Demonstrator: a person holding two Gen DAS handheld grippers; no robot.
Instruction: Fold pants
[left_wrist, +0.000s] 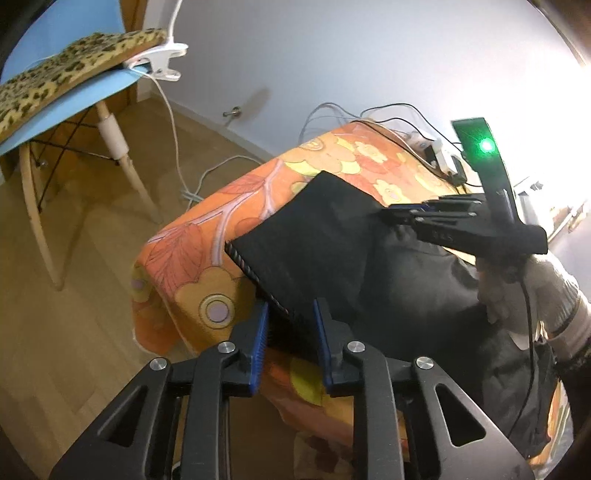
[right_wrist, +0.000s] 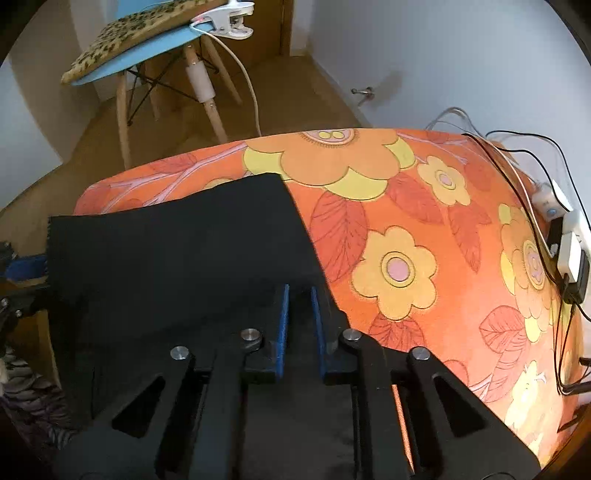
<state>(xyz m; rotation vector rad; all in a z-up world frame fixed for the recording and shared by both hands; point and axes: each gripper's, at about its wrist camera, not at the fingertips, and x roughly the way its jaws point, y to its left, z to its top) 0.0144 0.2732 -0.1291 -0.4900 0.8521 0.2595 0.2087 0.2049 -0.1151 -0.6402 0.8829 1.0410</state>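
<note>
Black pants (left_wrist: 314, 240) lie on a table under an orange flowered cloth (left_wrist: 207, 236), one folded corner reaching toward the table's far-left edge. My left gripper (left_wrist: 290, 328) is closed over the near hem, dark cloth filling the gap between its blue pads. My right gripper (left_wrist: 391, 214) comes in from the right, held by a gloved hand (left_wrist: 546, 291), and pinches the pants' right edge. In the right wrist view the pants (right_wrist: 184, 258) cover the left half of the flowered cloth (right_wrist: 406, 229), and the right gripper (right_wrist: 300, 317) is shut on black cloth. The left gripper's blue pad (right_wrist: 22, 266) shows at the far left.
A blue chair (right_wrist: 147, 48) with a leopard cushion (left_wrist: 74, 62) and a white clip lamp (left_wrist: 162, 59) stands on the wooden floor beyond the table. Cables and white adapters (right_wrist: 565, 236) lie along the table's right edge. A white cord (left_wrist: 173, 122) hangs to the floor.
</note>
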